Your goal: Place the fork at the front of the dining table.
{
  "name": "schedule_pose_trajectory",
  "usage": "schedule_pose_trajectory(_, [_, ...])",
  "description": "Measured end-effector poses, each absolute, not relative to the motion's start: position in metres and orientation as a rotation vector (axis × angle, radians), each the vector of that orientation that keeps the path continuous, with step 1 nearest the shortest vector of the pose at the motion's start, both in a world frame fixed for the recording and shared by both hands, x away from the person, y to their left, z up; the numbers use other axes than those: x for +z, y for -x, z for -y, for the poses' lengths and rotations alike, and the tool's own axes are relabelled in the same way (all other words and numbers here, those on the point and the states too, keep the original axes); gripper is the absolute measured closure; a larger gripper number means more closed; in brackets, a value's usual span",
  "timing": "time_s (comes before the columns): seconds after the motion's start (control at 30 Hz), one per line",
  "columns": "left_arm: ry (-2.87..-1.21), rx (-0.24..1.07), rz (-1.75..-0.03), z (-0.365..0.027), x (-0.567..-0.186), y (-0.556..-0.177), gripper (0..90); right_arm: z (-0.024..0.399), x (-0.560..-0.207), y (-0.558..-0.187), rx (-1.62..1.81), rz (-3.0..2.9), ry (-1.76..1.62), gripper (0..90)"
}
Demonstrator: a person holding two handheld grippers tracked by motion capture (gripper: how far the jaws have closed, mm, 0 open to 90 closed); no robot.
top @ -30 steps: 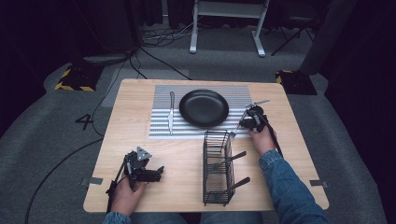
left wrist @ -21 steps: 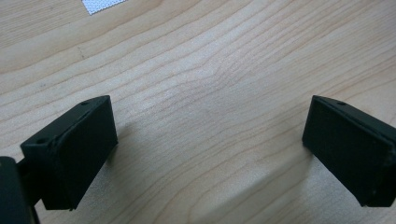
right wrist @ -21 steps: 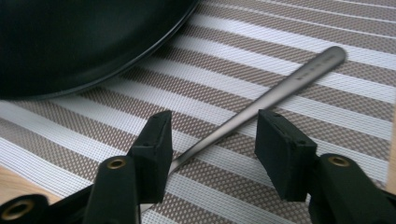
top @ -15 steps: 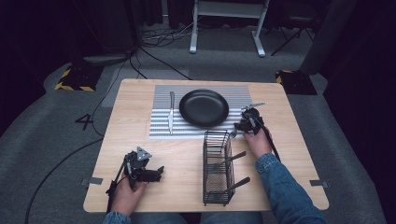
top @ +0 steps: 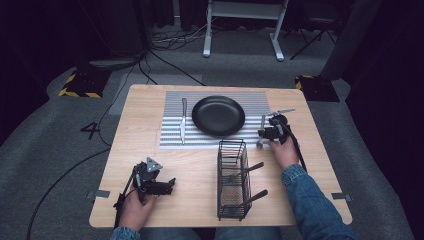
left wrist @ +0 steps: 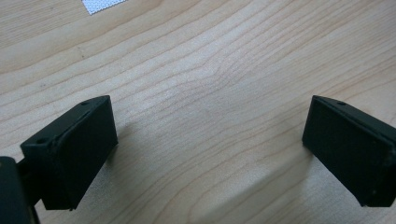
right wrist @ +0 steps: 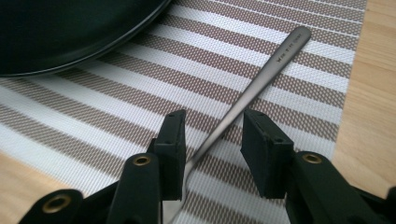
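Note:
A metal utensil lies on the striped placemat just right of the black plate. Its slim handle runs away between the jaws of my right gripper. Those jaws stand a little apart on either side of the handle, low over the placemat, and are not closed on it. The high view puts the right gripper at the mat's right end. My left gripper rests near the table's front left; its jaws are wide open over bare wood.
A knife lies on the mat left of the plate. A black wire basket stands at the front middle with two dark-handled utensils poking out to the right. The plate's rim is close to the right gripper's left.
My right gripper has shifted slightly left and toward the person, settling around the utensil's handle. The left gripper has stayed put.

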State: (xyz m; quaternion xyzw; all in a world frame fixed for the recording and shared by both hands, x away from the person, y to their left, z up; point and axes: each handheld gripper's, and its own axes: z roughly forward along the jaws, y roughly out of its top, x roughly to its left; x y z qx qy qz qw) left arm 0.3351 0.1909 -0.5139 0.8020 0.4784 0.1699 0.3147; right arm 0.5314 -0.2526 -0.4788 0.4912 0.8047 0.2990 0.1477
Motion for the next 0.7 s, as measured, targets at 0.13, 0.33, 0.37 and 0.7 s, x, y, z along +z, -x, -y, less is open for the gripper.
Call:
schedule_pose_trajectory(0.13, [-2.108, 0.447, -1.263, -0.191, -0.514, -0.335, 3.2, 0.263, -0.469, -0.515, 0.908, -2.305, -1.404, 56.1])
schedule_pose_trajectory(0.33, [-2.109, 0.448, -1.262, -0.191, -0.514, -0.335, 3.3, 0.271, -0.461, -0.486, 0.932, -2.341, -1.362, 51.5])
schedule_pose_trajectory(0.37, [-2.108, 0.447, -1.262, -0.191, -0.514, -0.335, 3.2, 0.271, -0.462, -0.481, 0.936, -2.349, -1.359, 51.1])
schedule_pose_trajectory(0.7, [-2.104, 0.442, -1.269, -0.189, -0.514, -0.337, 2.8, 0.26, -0.471, -0.456, 0.929, -2.429, -1.313, 50.1])
